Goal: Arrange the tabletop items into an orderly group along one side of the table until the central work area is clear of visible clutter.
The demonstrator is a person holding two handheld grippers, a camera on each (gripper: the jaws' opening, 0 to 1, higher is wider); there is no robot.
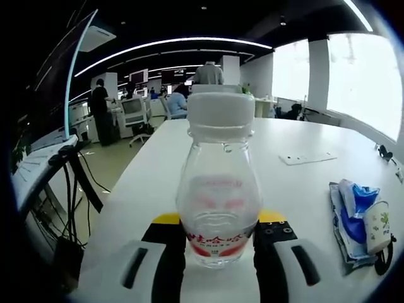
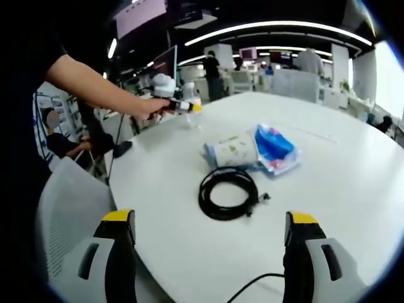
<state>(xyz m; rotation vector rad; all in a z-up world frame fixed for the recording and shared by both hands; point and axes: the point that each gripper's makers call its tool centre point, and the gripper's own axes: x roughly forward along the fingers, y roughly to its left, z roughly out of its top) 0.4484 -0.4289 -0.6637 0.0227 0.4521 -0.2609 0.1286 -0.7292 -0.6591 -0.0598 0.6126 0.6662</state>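
A: In the left gripper view we see the bottle (image 1: 218, 189), clear plastic with a white cap and a red label, standing upright on the white table (image 1: 303, 189) between the jaws of the left gripper (image 1: 218, 252). The jaws sit against both sides of its base, clamped on it.

B: From the right gripper view we find that same bottle (image 2: 191, 107) near the table's (image 2: 353, 183) far left edge, with the person's hand (image 2: 151, 107) on the left gripper (image 2: 180, 106) there. The right gripper (image 2: 208, 252) has its jaws spread wide, nothing between them, above the near edge.

A: And the other items?

B: We see a coiled black cable (image 2: 228, 193) lying near the table's middle. Just past it lie a paper cup (image 2: 231, 151) on its side and a blue-and-white packet (image 2: 275, 149), touching each other.

A: We catch the cup (image 1: 377, 226) and packet (image 1: 353, 214) at the right of the left gripper view too, well apart from the bottle. A flat white card (image 1: 307, 157) lies farther back on the table.

B: A grey chair (image 2: 66, 214) stands beside the near left edge.
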